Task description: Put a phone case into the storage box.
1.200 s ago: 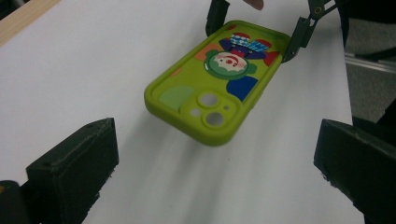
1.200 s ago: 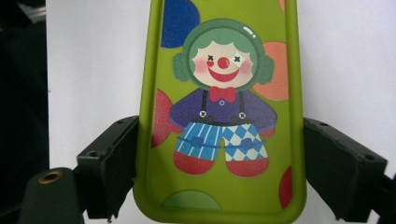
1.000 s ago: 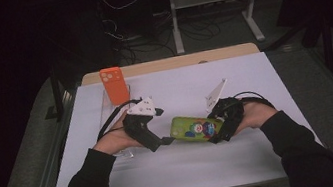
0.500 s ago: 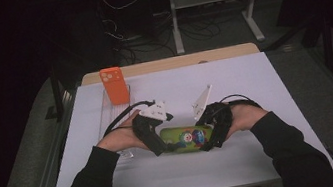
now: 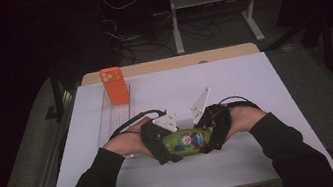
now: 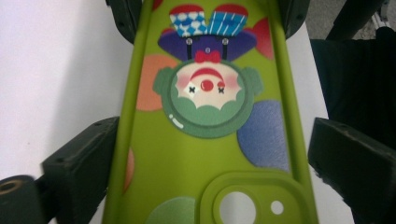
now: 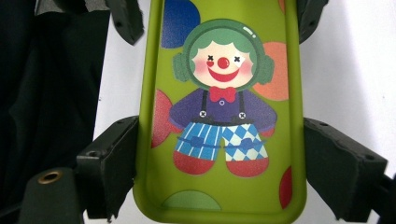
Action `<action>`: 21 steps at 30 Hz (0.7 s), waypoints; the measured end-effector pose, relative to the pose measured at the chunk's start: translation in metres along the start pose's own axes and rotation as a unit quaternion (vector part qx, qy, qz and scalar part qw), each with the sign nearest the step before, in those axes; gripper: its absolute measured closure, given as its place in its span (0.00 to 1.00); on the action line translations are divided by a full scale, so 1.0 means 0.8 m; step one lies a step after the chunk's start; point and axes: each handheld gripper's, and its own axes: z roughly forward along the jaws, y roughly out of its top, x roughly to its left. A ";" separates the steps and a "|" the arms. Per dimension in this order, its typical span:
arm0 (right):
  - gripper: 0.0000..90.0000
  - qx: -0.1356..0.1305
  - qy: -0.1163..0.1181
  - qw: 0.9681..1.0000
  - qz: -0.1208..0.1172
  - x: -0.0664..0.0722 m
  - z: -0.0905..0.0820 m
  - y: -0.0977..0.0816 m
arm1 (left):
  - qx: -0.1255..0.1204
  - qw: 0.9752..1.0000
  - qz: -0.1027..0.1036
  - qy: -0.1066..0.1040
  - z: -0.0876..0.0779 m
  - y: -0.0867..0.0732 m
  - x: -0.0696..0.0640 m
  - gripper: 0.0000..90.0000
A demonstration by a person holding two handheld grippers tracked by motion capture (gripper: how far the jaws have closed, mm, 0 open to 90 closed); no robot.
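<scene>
1. Clear tray (image 5: 116, 117) at far left of table; orange phone case (image 5: 114, 85) stands upright at its far end.
2. Green phone case (image 5: 186, 141) with clown print lies at near centre, between both grippers.
3. Right gripper (image 7: 219, 163): jaws clamped on the case's sides at the clown's legs.
4. Left gripper (image 6: 210, 158): jaws have just been closing around the camera-hole end; left jaw touches, right jaw stands just apart.
5. White table (image 5: 254, 84); dark room beyond, with cables and a desk frame (image 5: 210, 0).

Orange phone case (image 5: 114, 85) upright — on clear tray (image 5: 115, 118); white table (image 5: 233, 80).
</scene>
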 end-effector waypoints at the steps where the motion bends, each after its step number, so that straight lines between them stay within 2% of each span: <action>1: 0.17 0.001 -0.001 1.000 0.000 0.000 -0.001 0.000 | 0.000 1.000 0.000 0.001 -0.001 0.000 0.001 0.08; 3: 0.17 0.001 -0.001 1.000 -0.001 0.001 -0.001 0.000 | -0.001 1.000 -0.008 0.001 -0.002 -0.001 0.001 0.11; 5: 0.17 0.002 0.000 1.000 0.001 0.001 -0.001 0.001 | -0.005 1.000 -0.006 0.003 -0.002 -0.002 0.002 0.15; 14: 0.16 0.004 0.003 1.000 0.001 0.002 -0.001 0.001 | -0.005 1.000 -0.008 -0.004 -0.001 -0.002 0.002 0.17; 16: 0.16 -0.002 0.005 1.000 0.003 0.002 -0.001 0.000 | -0.005 1.000 -0.008 -0.003 -0.002 -0.002 0.000 0.18; 18: 0.15 -0.006 0.007 1.000 0.010 0.004 -0.002 -0.002 | -0.001 1.000 -0.008 -0.001 -0.003 -0.002 0.000 0.18; 21: 0.12 -0.015 -0.006 1.000 0.023 0.003 -0.004 -0.005 | 0.005 1.000 -0.006 0.007 -0.004 -0.002 0.000 0.18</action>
